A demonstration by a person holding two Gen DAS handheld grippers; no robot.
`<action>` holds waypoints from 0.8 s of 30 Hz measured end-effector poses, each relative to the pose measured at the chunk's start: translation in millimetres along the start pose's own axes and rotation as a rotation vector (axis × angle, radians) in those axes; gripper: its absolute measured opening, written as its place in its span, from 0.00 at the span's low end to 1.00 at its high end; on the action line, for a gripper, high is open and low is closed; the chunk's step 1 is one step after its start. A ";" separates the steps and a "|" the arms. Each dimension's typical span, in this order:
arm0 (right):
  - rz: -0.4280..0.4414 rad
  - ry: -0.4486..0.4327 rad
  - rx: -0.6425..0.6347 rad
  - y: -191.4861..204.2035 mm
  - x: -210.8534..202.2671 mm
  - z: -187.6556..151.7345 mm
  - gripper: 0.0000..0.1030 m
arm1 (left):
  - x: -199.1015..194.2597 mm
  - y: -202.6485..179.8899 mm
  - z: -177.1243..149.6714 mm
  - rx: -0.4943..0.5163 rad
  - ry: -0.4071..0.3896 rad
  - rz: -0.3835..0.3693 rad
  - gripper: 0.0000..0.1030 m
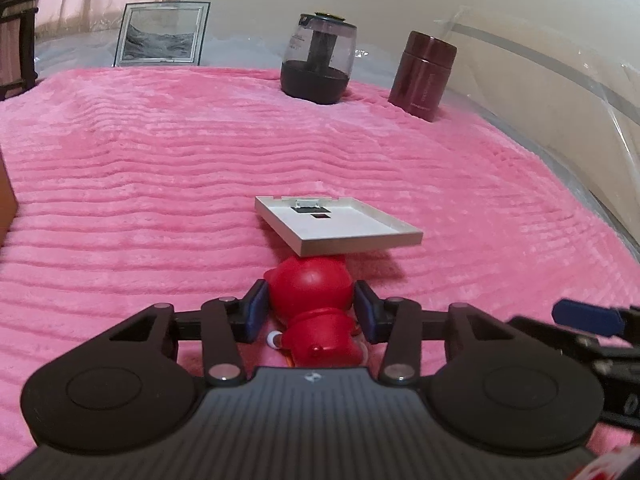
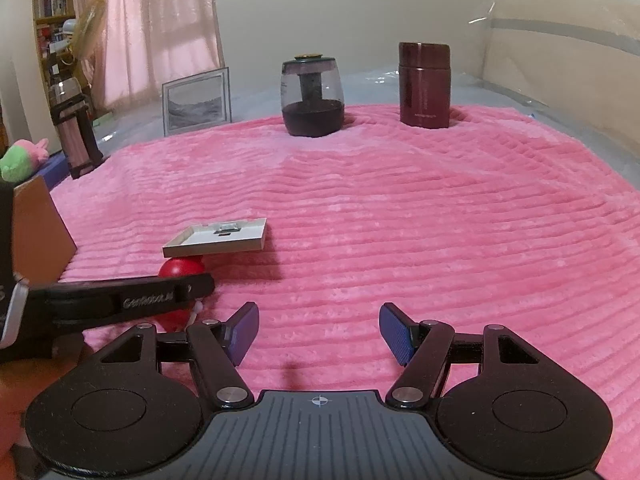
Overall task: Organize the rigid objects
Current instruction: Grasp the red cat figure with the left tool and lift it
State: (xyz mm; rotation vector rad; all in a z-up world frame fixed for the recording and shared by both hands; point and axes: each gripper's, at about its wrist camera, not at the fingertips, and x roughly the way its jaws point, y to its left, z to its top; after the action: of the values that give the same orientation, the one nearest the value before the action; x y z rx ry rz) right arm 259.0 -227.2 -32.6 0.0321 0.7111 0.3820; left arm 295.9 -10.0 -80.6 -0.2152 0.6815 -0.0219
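A red toy figure [image 1: 312,300] lies on the pink blanket [image 1: 160,200]. My left gripper [image 1: 311,312] is shut on it, one blue pad on each side of its head. A flat white square frame [image 1: 336,224] lies back-up just beyond, its near edge resting on the figure's head. In the right wrist view the figure [image 2: 180,270] and the frame [image 2: 218,238] sit at the left, with the left gripper's black finger [image 2: 120,300] across them. My right gripper [image 2: 318,334] is open and empty over bare blanket.
At the blanket's far edge stand a picture frame [image 1: 160,34], a glass jar with a dark base [image 1: 318,60] and a maroon flask [image 1: 424,74]. A brown box [image 2: 36,232] sits at the left. A black-framed lantern [image 2: 74,128] stands far left.
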 end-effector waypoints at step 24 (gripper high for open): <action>0.183 -0.044 -0.097 56.5 64.7 13.0 0.89 | -53.8 37.6 30.6 0.040 -0.143 0.125 0.39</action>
State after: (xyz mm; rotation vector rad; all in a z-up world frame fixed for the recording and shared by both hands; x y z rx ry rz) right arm 293.4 -150.5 -54.7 0.0140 0.6473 0.5889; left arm 271.4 37.4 -31.8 -0.1345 0.5506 0.0986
